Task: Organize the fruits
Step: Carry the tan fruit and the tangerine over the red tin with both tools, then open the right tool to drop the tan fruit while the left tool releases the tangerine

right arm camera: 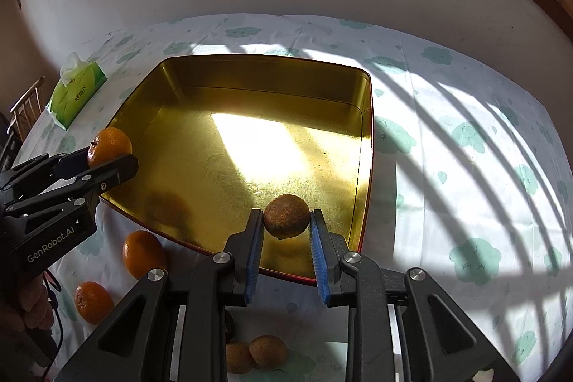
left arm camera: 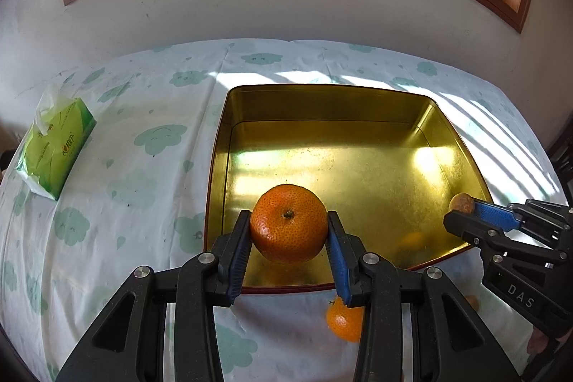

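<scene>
Orange, dimpled tangerine [left arm camera: 288, 223] pinched in left claw [left arm camera: 288, 231]; rough brown fruit [right arm camera: 286, 216] pinched in right claw [right arm camera: 286, 228].

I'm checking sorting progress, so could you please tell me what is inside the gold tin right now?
The gold tin looks empty: only bare floor, sunlight and reflections show. The orange and brown fruit hang gripped over its near edge, hiding the floor beneath them.

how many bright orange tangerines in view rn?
3. One bright orange tangerine held in the left gripper over the gold tin tray; two on the tablecloth before it. Others may be hidden.
</scene>
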`<state>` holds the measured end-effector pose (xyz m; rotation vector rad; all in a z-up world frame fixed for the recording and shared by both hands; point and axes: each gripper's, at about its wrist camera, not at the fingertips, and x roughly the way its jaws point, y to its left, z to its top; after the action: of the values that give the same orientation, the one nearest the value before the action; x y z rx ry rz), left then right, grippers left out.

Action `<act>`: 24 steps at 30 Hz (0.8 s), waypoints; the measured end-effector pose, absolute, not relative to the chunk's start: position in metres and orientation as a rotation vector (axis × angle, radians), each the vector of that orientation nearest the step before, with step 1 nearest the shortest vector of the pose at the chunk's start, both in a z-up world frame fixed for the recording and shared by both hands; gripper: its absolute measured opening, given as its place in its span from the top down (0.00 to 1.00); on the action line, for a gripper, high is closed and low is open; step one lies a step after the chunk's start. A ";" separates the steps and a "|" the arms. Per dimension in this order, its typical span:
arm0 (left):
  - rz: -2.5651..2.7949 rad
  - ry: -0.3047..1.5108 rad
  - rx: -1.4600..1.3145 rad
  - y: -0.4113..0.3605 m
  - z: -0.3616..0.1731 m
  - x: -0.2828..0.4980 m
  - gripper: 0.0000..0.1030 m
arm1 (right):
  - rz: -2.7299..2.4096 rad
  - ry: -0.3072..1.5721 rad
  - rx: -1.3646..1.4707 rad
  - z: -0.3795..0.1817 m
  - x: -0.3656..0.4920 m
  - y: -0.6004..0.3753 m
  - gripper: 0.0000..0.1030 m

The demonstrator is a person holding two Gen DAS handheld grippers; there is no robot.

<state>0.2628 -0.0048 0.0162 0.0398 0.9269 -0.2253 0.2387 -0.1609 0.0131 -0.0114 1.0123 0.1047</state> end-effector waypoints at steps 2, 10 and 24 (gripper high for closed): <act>-0.221 0.935 0.036 -0.005 0.013 0.266 0.60 | 0.102 1.012 -0.019 0.011 0.241 -0.160 0.77; -0.187 0.957 0.046 -0.007 0.002 0.272 0.60 | 0.081 1.006 -0.050 0.008 0.245 -0.164 0.77; -0.166 0.943 0.068 -0.012 -0.001 0.270 0.59 | 0.086 0.994 -0.054 0.008 0.244 -0.165 0.74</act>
<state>0.2704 -0.0120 -0.0006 0.0680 0.9426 -0.1658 0.2440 -0.1647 0.0076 -0.0540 0.9940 0.0859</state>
